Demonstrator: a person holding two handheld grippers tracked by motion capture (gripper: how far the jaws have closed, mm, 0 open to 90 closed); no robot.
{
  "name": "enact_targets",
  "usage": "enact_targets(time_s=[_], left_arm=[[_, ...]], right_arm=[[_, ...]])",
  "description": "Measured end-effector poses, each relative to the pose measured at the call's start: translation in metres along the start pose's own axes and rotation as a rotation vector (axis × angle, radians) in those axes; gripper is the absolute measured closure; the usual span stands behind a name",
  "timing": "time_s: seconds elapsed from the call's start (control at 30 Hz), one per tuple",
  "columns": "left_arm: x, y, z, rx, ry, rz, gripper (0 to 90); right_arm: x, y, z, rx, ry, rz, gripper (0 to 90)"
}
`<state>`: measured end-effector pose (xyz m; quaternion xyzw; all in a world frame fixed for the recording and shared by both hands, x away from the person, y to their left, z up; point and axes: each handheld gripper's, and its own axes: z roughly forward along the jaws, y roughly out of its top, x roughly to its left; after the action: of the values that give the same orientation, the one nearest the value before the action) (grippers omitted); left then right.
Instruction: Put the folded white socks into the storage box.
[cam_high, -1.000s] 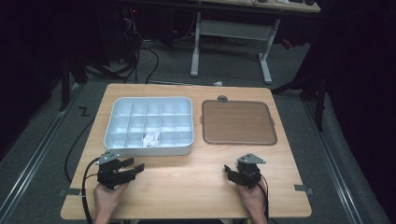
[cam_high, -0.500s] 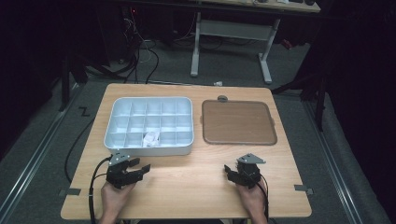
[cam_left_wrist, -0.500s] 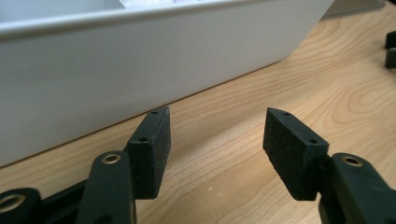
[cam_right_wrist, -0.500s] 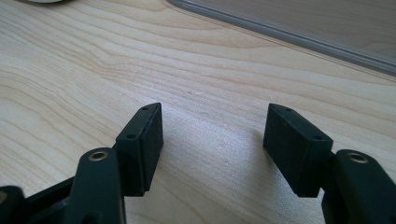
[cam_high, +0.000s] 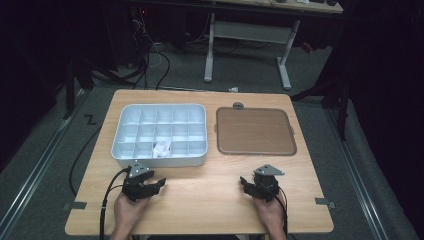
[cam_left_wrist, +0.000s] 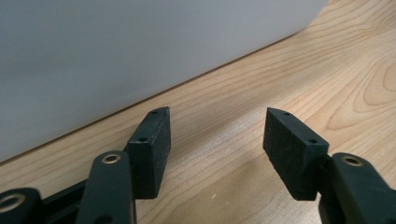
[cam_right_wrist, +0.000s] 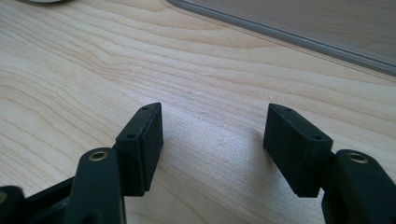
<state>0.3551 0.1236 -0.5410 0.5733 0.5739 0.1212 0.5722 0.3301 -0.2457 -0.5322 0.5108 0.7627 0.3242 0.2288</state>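
Plastic organiser tray (cam_high: 131, 150) — white, rounded at the corners, split into a grid of square cells — sits just ahead of the left tool (cam_high: 152, 186), its smooth wall (cam_left_wrist: 140, 51) close beyond the jaws. Both tools rest low over the pale wood-grain counter (cam_high: 205, 195), jaws apart, nothing between them. Ahead of the right tool (cam_high: 248, 184) lies a flat brown tray (cam_high: 255, 131) with a grey rim.

Left gripper (cam_high: 156, 184) and right gripper (cam_high: 245, 182) rest low near the table's (cam_high: 210, 210) front edge, jaws wide apart, nothing between them.
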Motion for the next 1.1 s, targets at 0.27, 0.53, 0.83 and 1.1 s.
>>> enact_targets(time_s=[0.27, 0.53, 0.83, 1.1], left_arm=[[0.0, -0.002, 0.002, -0.018, 0.015, 0.02, 42.2], [-0.005, -0.007, 0.004, -0.019, 0.038, 0.087, 40.3], [-0.007, -0.011, 0.006, -0.013, 0.043, 0.123, 36.3], [-0.007, -0.01, 0.005, -0.009, 0.035, 0.113, 35.3]], right_arm=[[0.0, 0.0, 0.0, 0.0, 0.0, 0.0, 38.1], [0.0, 0.0, 0.0, 0.0, 0.0, 0.0, 38.1], [0.0, 0.0, 0.0, -0.002, -0.003, -0.002, 38.2], [0.0, 0.0, 0.0, -0.001, -0.004, -0.001, 37.6]])
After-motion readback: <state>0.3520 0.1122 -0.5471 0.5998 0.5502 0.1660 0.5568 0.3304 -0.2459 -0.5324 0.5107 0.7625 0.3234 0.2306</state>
